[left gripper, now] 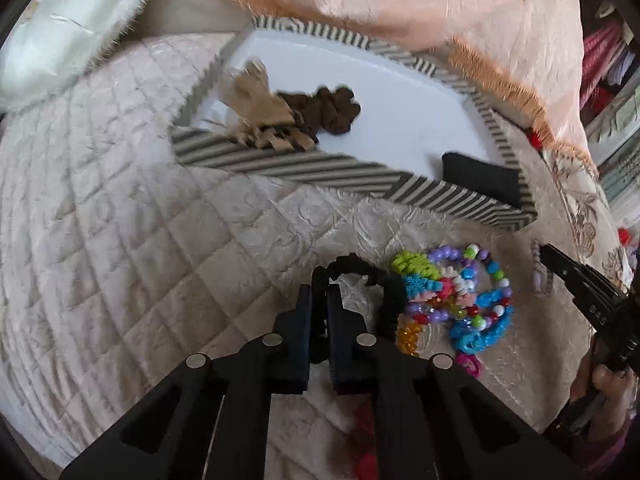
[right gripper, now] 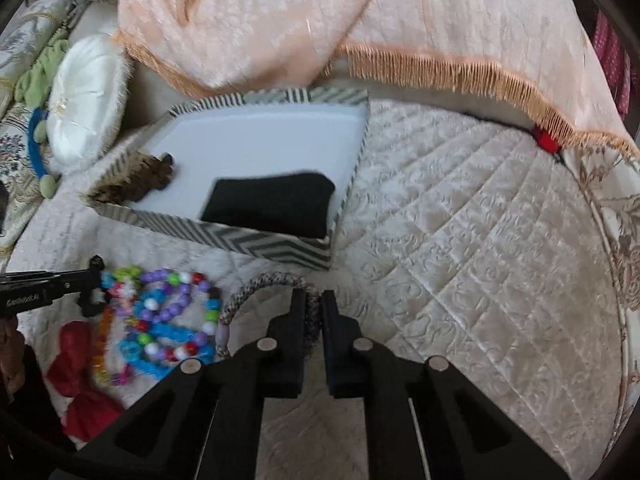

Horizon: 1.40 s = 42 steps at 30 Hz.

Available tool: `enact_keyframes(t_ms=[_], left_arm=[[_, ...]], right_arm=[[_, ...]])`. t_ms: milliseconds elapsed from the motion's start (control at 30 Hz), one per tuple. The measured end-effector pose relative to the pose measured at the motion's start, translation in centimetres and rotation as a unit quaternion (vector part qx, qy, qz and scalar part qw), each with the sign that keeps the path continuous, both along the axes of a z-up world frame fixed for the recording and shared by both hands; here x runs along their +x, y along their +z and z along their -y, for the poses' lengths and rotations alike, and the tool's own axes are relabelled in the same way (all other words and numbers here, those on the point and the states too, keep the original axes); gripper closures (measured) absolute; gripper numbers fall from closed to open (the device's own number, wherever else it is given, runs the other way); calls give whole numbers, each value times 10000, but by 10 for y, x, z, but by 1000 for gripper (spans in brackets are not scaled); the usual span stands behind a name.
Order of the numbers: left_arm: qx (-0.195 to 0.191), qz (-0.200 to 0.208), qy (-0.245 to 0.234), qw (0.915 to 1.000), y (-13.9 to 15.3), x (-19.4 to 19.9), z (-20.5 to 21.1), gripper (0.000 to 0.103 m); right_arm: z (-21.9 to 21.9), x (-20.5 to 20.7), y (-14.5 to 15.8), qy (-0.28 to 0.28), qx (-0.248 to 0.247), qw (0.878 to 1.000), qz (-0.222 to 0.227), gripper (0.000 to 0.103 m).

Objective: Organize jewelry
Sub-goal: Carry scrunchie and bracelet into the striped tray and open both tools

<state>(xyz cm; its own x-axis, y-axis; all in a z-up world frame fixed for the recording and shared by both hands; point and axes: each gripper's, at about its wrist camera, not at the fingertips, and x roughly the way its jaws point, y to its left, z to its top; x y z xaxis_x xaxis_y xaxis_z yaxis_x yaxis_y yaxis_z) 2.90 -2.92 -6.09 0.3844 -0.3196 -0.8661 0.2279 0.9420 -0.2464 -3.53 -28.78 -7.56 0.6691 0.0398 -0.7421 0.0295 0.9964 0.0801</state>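
My left gripper [left gripper: 319,286] is shut on a black scrunchie [left gripper: 384,284] at the left edge of a pile of colourful bead bracelets [left gripper: 472,304] on the quilted bed. My right gripper [right gripper: 314,300] is shut on a grey speckled braided bracelet [right gripper: 256,286], just right of the same bead pile [right gripper: 168,320]. A chevron-striped tray [right gripper: 224,236] lies beyond, holding a black pouch [right gripper: 272,204] and brown scrunchies [right gripper: 152,176]. In the left wrist view the tray [left gripper: 304,166] shows a brown scrunchie [left gripper: 332,110] and tan patterned ones [left gripper: 260,96]. The left gripper also shows in the right wrist view [right gripper: 94,270], and the right gripper in the left wrist view [left gripper: 546,254].
A red bow [right gripper: 84,384] lies left of the beads. A peach fringed blanket [right gripper: 360,20] is heaped behind the tray. A white round cushion [right gripper: 86,96] and a blue headband [right gripper: 36,152] lie at the far left. The quilted bedcover [right gripper: 480,240] stretches to the right.
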Motion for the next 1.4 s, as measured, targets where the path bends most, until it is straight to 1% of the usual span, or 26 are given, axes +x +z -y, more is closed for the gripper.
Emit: enact_keyframes(t_ms=[67,200,300,400,467,567,667,900,1067,1233,1400], left_arm=[[-24,142,19,9999,12,-7,-5,103],[-103,404,-60,9991,37,-14,-1,103],[-194,608,-128,9979,59,-13,4,103],[-272,714,-130,9970,75,-4,12,103],[-231,806,-141,9964,83,5,21,103],[-142,856,-175,9961,88,19,32,103],[7,894,-179,9958,88,32,43,103],[85,855,-175,9961,81,65,61,103],[108,814,-197,9964,75,82,71,103],[62,607,-141,9980,56,96,72,103],[112,315,-45,9994,28,108,69,103]], right_arm=[[-3,-8,14,43,29,9999,140,96],[-5,-18,35,145,169,9992,320,96],[-8,-19,48,183,145,9988,430,96],[-11,-15,57,222,196,9984,477,96],[-13,-8,61,273,229,9983,469,96],[-15,6,67,279,144,9984,476,96],[-13,24,70,277,202,9984,448,96],[-8,68,69,224,111,9989,399,96],[-7,101,61,193,48,9995,257,96],[-6,134,42,183,-38,9998,24,96],[-2,160,23,115,-76,9997,-201,96]])
